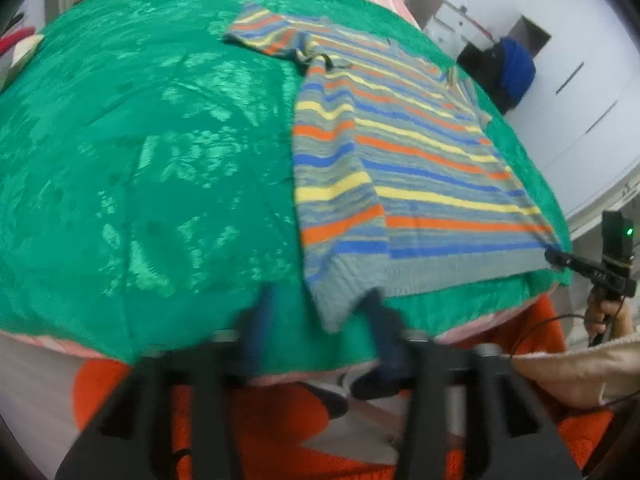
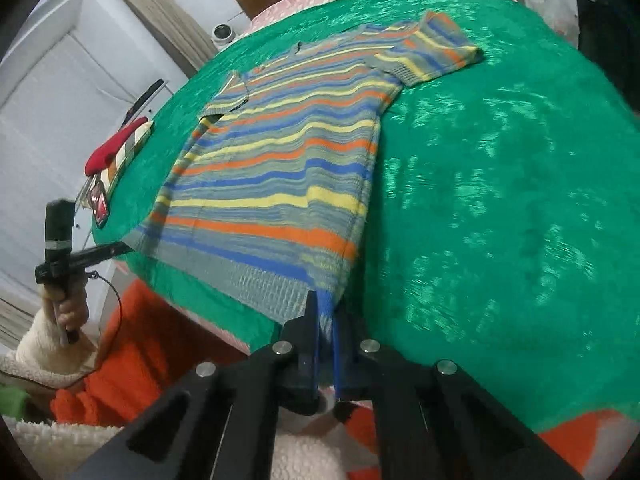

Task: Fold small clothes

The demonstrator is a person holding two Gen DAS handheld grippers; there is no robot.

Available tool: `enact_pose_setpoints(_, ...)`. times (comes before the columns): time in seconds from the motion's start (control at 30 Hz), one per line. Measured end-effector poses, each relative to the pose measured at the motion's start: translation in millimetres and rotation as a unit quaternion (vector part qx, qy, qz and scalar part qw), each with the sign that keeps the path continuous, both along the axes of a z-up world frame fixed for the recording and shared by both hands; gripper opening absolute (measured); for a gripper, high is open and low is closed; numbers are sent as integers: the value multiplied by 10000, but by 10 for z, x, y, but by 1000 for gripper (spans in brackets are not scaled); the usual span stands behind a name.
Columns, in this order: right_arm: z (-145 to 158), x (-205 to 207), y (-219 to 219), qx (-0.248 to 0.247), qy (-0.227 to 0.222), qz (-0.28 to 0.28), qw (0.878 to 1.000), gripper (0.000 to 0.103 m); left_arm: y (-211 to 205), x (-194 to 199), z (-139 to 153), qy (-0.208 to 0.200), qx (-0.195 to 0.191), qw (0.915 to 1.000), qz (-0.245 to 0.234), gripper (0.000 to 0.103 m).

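A small knitted sweater with blue, yellow, orange and grey stripes lies flat on the green cloth, one side folded over the body. It also shows in the right wrist view. My left gripper is open, its fingers either side of the near hem corner. The same gripper shows in the right wrist view at the hem's left corner. My right gripper is shut on the sweater's near hem corner. It appears in the left wrist view at the hem's right corner.
The green cloth covers a pink striped bed. A red and white folded item lies on its far left edge. An orange rug lies below the bed edge. White cabinets stand behind.
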State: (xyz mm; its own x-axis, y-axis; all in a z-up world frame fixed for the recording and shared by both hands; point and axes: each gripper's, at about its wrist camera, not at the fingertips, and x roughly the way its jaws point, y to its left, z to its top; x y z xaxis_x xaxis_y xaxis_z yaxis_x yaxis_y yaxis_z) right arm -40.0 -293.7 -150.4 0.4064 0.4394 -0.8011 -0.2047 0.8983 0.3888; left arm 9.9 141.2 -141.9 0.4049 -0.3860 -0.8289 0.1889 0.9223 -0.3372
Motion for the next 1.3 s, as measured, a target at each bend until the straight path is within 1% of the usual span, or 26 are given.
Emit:
enact_pose_setpoints(0.07,-43,28,19,-65,-6,-26,10000,5,-15,16,-23,-2,-166,9998,117,63)
enact_pose_setpoints(0.17,-140,94,37,-127,32,-139,9998,5,32,85,-57,69,-688,9975,110,64)
enact_pose_setpoints(0.23,-165,116,31,-216,20,-204,9996,5,51,123,-45,58,-886,9960,77,67)
enact_pose_setpoints(0.27,-150,109,25,-225,14,-220,9995,5,69,126,-30,15,-914,9958,85,72)
enact_pose_setpoints(0.37,-87,77,-55,-233,-42,-243,9994,5,128,97,27,-133,-928,9956,81,80)
enact_pose_setpoints(0.43,-65,79,-59,-248,-79,-229,9994,5,144,119,-12,-39,-1030,9946,96,81)
enact_pose_setpoints(0.47,-75,96,-48,-272,-62,-225,9994,5,136,146,-45,22,-983,9950,150,81)
enact_pose_setpoints(0.5,-94,114,-40,-302,-36,-223,9993,5,96,186,-102,132,-852,9960,235,80)
enact_pose_setpoints(0.53,-118,135,-23,-341,-9,-220,9992,5,55,228,-158,228,-750,9966,273,69)
enact_pose_setpoints(0.57,-142,162,1,-360,8,-206,9991,5,18,267,-214,342,-667,9968,264,48)
enact_pose_setpoints(0.6,-156,176,15,-350,11,-195,9992,5,-100,331,-312,569,-492,9969,221,38)
enact_pose_setpoints(0.67,-159,185,29,-310,10,-168,9994,5,-199,372,-387,656,-120,9969,407,6)
enact_pose_setpoints(0.73,-116,163,11,-287,6,-170,9994,5,-210,364,-344,673,-75,9964,512,4)
enact_pose_setpoints(0.77,-53,133,-18,-286,-14,-195,9994,5,-190,323,-254,581,-10,9969,533,3)
enact_pose_setpoints(0.87,200,9,-85,-290,-50,-265,9992,4,-136,159,15,295,234,9986,364,3)
enact_pose_setpoints(0.9,269,-30,-80,-319,-65,-250,9992,4,-129,133,54,258,293,9987,313,3)
enact_pose_setpoints(0.97,321,-78,-34,-492,-33,-191,9986,4,-174,63,75,214,629,9976,183,3)
enact_pose_setpoints(1.0,270,-72,-12,-560,56,-171,9983,4,-236,34,1,239,920,9954,94,3)
enact_pose_setpoints(1.03,120,-50,17,-653,266,-164,9974,4,-285,23,-99,290,1134,9931,49,3)
enact_pose_setpoints(1.1,-170,-7,35,-851,545,-205,9947,4,-343,25,-294,390,1420,9891,64,3)
enact_pose_setpoints(1.13,-348,11,25,-918,698,-264,9930,4,-361,26,-382,367,1477,9883,118,3)
enact_pose_setpoints(1.17,-525,28,-20,-743,830,-398,9930,4,-385,27,-405,310,1555,9873,133,3)
enact_pose_setpoints(1.23,-588,47,-51,-626,818,-525,9933,3,-432,34,-394,269,1689,9851,185,3)
enact_pose_setpoints(1.3,-573,46,-34,-667,788,-515,9933,3,-439,26,-389,257,1710,9847,204,5)
